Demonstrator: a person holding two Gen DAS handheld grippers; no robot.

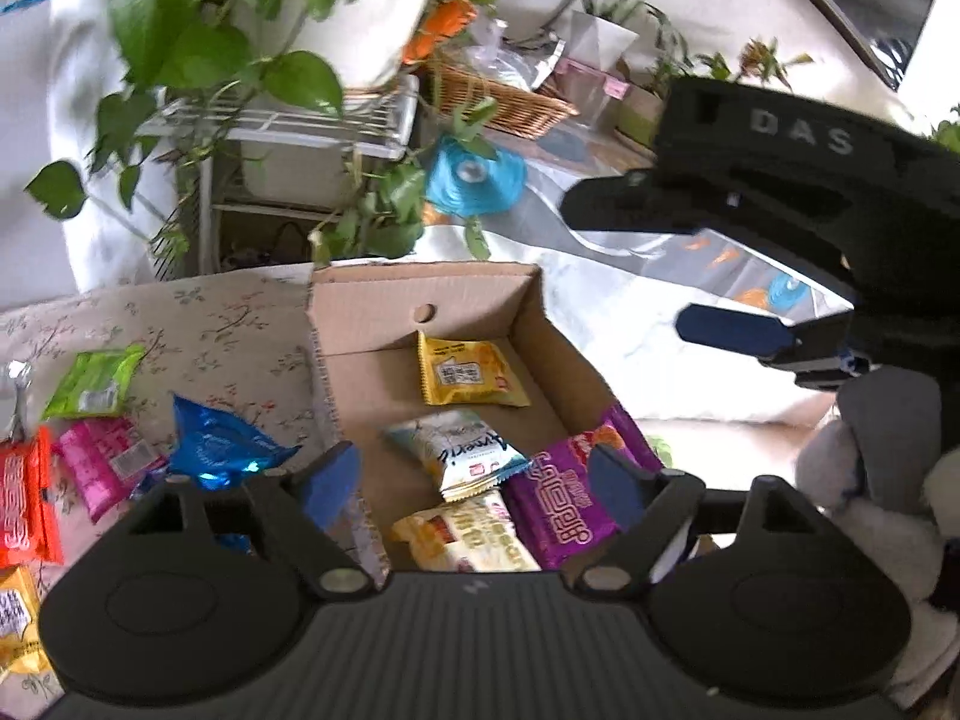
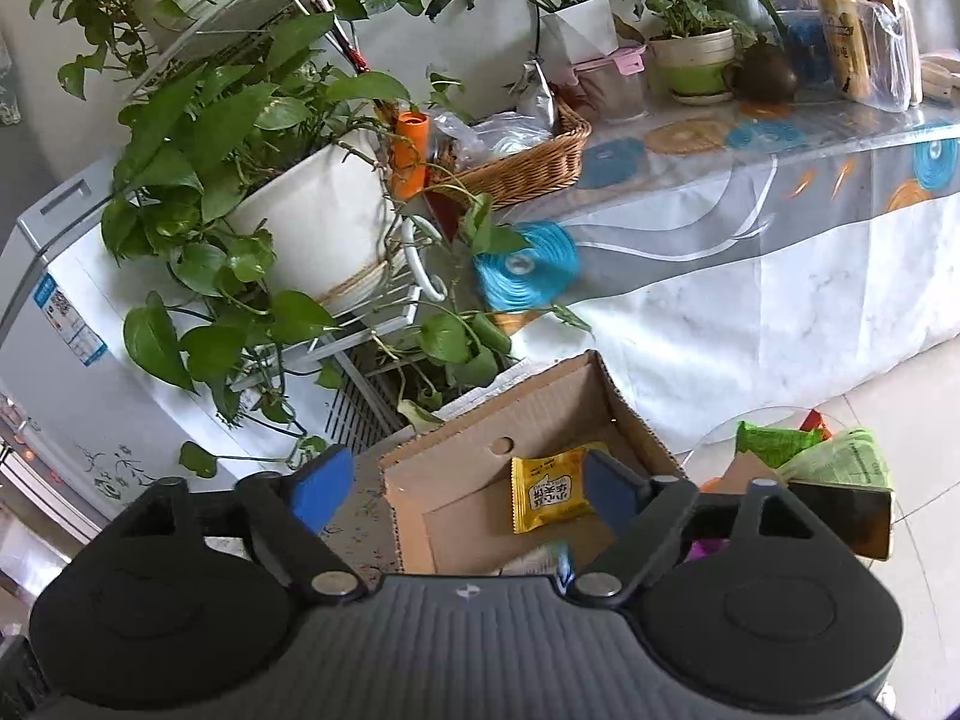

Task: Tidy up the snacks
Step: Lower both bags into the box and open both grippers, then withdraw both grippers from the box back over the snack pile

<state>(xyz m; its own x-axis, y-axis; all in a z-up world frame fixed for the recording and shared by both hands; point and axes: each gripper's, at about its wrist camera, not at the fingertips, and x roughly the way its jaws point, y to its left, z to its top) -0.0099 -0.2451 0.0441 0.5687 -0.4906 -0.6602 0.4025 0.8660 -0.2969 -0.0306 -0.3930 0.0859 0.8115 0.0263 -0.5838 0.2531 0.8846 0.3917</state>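
Note:
An open cardboard box (image 1: pixel 372 372) holds a yellow packet (image 1: pixel 468 375), a white-and-teal packet (image 1: pixel 459 456), a purple packet (image 1: pixel 570 510) and a cream packet (image 1: pixel 468 534). My left gripper (image 1: pixel 474 480) is open and empty above the box's near end. Loose snacks lie left of the box: a blue packet (image 1: pixel 219 444), a pink one (image 1: pixel 102 462), a green one (image 1: pixel 93 381), an orange one (image 1: pixel 24 498). My right gripper (image 2: pixel 468 486) is open and empty above the box (image 2: pixel 480 450), over the yellow packet (image 2: pixel 549 495). It shows in the left wrist view (image 1: pixel 648 264), high to the right of the box.
The box sits on a floral cloth (image 1: pixel 210 318). Potted plants on a white rack (image 2: pixel 312 228) stand behind it. A long table with a patterned cloth (image 2: pixel 750 252) carries a wicker basket (image 2: pixel 528 162) and pots. More packets (image 2: pixel 780 444) lie on a glass top at right.

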